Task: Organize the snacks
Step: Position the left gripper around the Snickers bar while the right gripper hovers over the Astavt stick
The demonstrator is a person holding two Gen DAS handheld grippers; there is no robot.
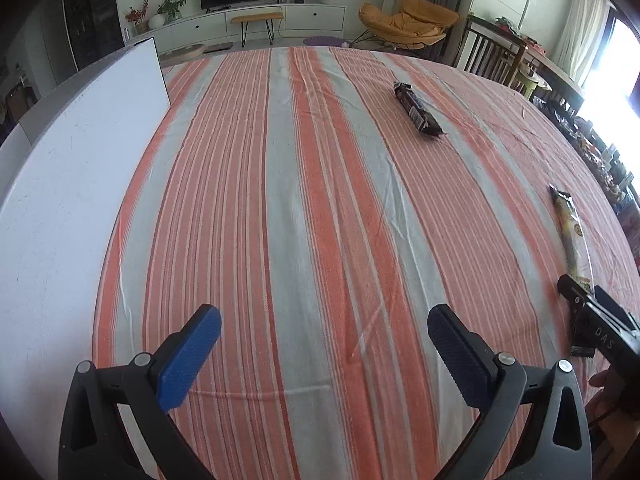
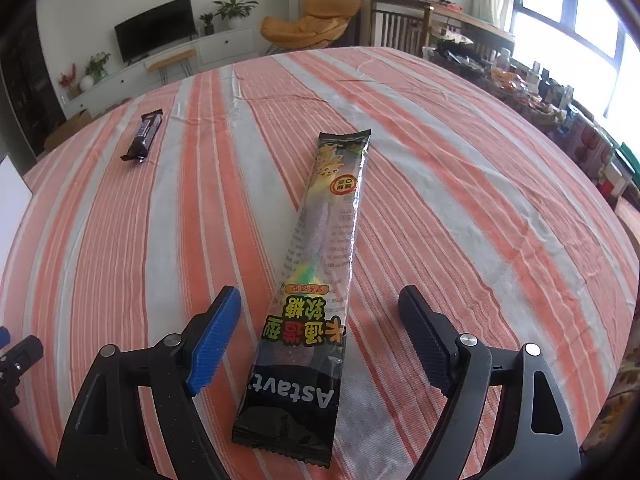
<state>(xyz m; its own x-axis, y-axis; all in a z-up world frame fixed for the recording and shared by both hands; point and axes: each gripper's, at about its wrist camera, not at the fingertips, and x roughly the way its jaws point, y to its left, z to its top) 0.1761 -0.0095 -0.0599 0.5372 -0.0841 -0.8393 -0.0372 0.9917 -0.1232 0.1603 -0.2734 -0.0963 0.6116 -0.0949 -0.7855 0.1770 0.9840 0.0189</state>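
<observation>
Only the left wrist view showed the white board (image 1: pixel 80 184) standing along the cloth's left edge, and it caught the right gripper (image 1: pixel 600 320) from outside, at the near end of the long candy pack (image 1: pixel 570 232). The right wrist view alone gave that pack's (image 2: pixel 320 280) print and length — it lay flat on the striped cloth (image 2: pixel 460 200), pointing away from the camera. Both views showed the dark bar (image 2: pixel 143 136) farther off, alone on the cloth (image 1: pixel 320 200).

The right gripper (image 2: pixel 320 312) had its jaws spread wide. The pack's near part lay between them, clear of both pads, with cloth showing on either side. The left gripper (image 1: pixel 324 328) also stood spread, with nothing but cloth between its jaws — the bar (image 1: pixel 418 110) well beyond it.
</observation>
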